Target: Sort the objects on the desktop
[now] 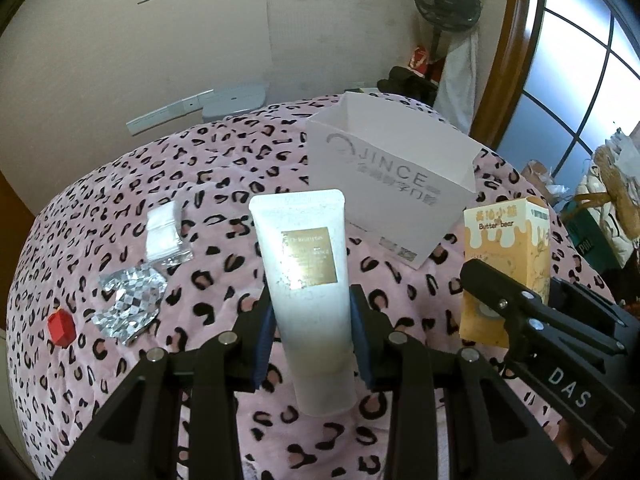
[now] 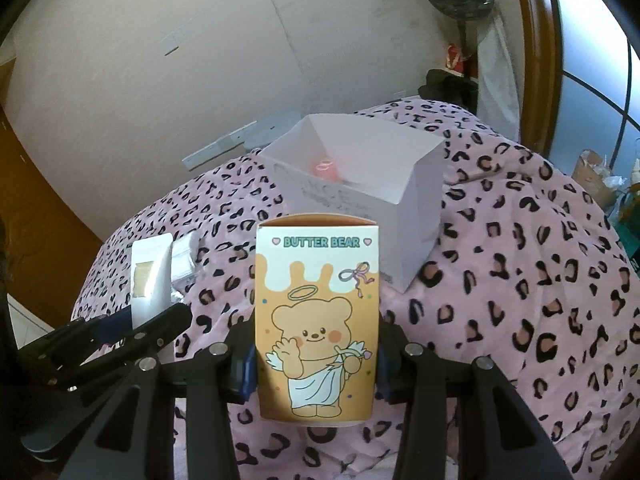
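My left gripper (image 1: 312, 312) is shut on a white tube with a gold label (image 1: 306, 280) and holds it upright above the leopard-print blanket (image 1: 224, 184). My right gripper (image 2: 316, 356) is shut on an orange Butter Bear box (image 2: 316, 320), also upright. The right gripper and its box show at the right of the left wrist view (image 1: 502, 268). The tube shows at the left of the right wrist view (image 2: 150, 280). An open white JINCE box (image 1: 392, 176) stands ahead of both grippers, with something pink inside (image 2: 324, 168).
On the blanket to the left lie a small clear bag (image 1: 162, 234), a crumpled silver foil wrapper (image 1: 130, 300) and a small red block (image 1: 61, 326). A fan (image 1: 446, 4) and clutter stand behind the bed at the right.
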Motion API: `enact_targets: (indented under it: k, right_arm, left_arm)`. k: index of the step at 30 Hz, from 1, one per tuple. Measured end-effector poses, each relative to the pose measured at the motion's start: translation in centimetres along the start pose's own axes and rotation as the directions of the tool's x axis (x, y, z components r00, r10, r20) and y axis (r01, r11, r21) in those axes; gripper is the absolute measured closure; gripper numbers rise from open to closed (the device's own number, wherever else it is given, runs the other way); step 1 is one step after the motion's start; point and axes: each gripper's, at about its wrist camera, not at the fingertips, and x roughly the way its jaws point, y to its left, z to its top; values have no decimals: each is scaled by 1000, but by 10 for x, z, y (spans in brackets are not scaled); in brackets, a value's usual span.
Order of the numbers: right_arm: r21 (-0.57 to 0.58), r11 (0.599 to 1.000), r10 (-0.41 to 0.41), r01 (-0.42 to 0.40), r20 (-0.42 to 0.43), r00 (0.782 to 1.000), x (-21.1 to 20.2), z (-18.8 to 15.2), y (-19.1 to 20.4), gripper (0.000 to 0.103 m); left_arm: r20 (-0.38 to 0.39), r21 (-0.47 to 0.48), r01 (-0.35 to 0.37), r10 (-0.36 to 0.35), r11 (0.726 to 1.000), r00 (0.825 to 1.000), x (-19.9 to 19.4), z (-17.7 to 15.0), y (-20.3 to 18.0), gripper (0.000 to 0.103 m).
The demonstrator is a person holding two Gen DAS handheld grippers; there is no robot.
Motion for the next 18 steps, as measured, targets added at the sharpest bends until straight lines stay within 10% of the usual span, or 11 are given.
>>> enact_targets:
  k: [18]
  right_arm:
    - [25,999,-20,20,24,999,-2,13,-22,58]
  left_arm:
    - [-19,56,31,-30,998,999,24,17,-34,68]
